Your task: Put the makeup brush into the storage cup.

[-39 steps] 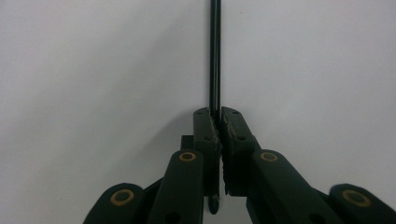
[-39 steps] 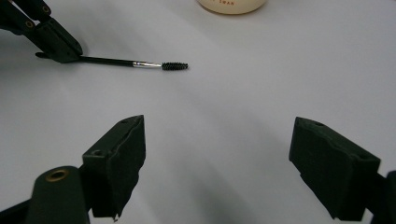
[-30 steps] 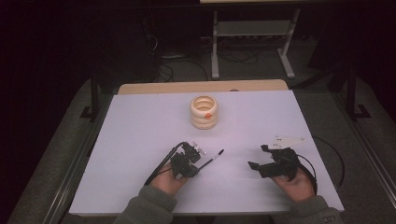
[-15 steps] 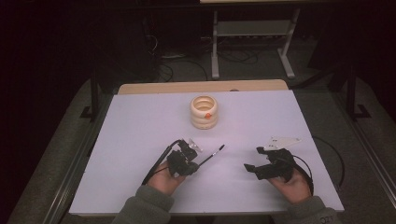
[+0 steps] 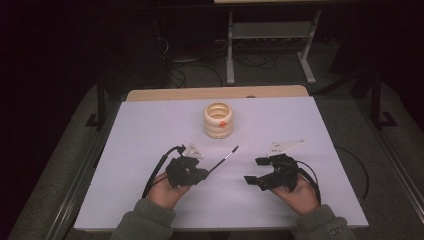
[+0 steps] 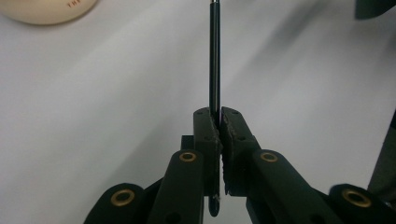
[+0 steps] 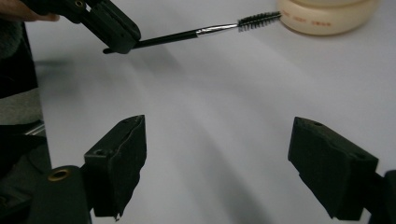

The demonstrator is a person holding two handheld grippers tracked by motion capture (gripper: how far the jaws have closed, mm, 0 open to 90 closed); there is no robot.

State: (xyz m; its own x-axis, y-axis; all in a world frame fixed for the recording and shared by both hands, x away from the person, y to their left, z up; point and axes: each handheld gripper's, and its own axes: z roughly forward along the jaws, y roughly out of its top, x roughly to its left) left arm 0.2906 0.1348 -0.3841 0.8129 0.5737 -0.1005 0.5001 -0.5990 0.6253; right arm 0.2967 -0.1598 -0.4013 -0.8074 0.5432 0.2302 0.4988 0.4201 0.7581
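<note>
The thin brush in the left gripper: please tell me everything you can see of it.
The brush is a slim wand: a glossy black handle, a short silver neck, then a small dark bristled spiral tip like a mascara brush. The left gripper is shut on the handle's lower end. It hangs above the white table, tip pointing toward the cream container, without touching it.

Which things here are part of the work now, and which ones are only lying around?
In the work:
- thin brush, clamped in the shut left gripper
- cream ring-shaped holder, just beyond the bristle tip
- right gripper, open and empty

Lying about:
- metal stand on the floor behind the table
- loose cables on the floor
</note>
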